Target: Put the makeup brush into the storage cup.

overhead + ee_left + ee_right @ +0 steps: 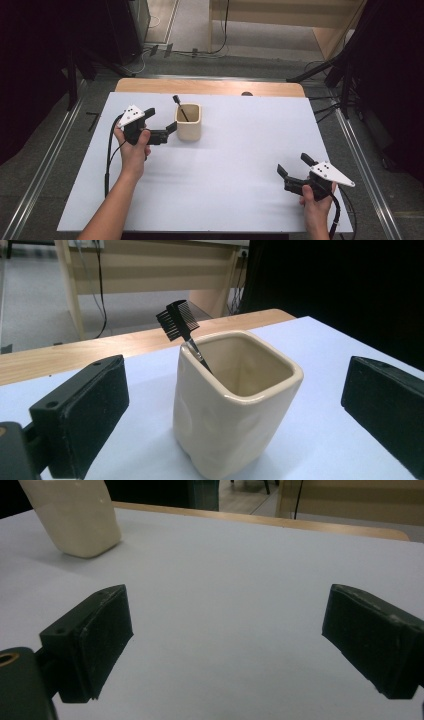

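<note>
Black comb already standing in the cream cup

Black plastic brow comb (178, 319) leans inside the cream square ceramic cup (235, 405) on the white bench (235, 160). Left claw (162, 123) gapes empty beside it; right claw (295, 167) gapes empty, well apart. Placement looks finished.

cream cup (235, 405), black comb (177, 320), white table (240, 150)

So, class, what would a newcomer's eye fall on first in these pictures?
Probably the cream cup, standing upright toward the far side of the white table, with a small black comb-brush leaning inside it, head up. Next, the left claw, open just beside the cup, and the right claw, open over bare table at the near right.
</note>
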A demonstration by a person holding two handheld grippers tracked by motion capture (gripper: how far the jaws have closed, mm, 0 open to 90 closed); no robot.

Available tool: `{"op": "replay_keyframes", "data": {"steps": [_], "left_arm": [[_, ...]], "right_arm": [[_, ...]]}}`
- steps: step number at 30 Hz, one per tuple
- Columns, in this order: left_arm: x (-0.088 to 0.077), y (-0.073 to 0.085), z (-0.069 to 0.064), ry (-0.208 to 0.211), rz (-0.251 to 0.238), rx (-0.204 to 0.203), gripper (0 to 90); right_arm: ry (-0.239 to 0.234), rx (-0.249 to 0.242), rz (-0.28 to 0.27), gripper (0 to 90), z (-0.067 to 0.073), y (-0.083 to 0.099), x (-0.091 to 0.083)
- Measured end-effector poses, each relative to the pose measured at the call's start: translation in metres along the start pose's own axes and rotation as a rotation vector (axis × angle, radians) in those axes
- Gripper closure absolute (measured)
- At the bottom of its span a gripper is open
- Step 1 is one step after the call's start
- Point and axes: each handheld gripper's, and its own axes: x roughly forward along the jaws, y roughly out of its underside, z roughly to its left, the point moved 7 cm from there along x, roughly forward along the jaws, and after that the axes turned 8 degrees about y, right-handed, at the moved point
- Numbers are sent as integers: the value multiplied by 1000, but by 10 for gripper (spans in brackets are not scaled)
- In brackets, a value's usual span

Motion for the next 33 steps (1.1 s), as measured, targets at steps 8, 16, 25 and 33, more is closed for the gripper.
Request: {"op": "replay_keyframes", "data": {"steps": [8,16,25,33], "left_arm": [[-16,8,0,-16,-5,15,0],[-29,21,2,-36,8,15,0],[-43,28,0,-47,8,22,0],[-52,36,-2,-48,13,23,0]], "right_arm": [[1,0,1,65,0,0,0],[0,-1,1,65,1,0,0],[-1,-4,4,65,1,1,1],[-2,-6,3,65,1,1,1]]}}
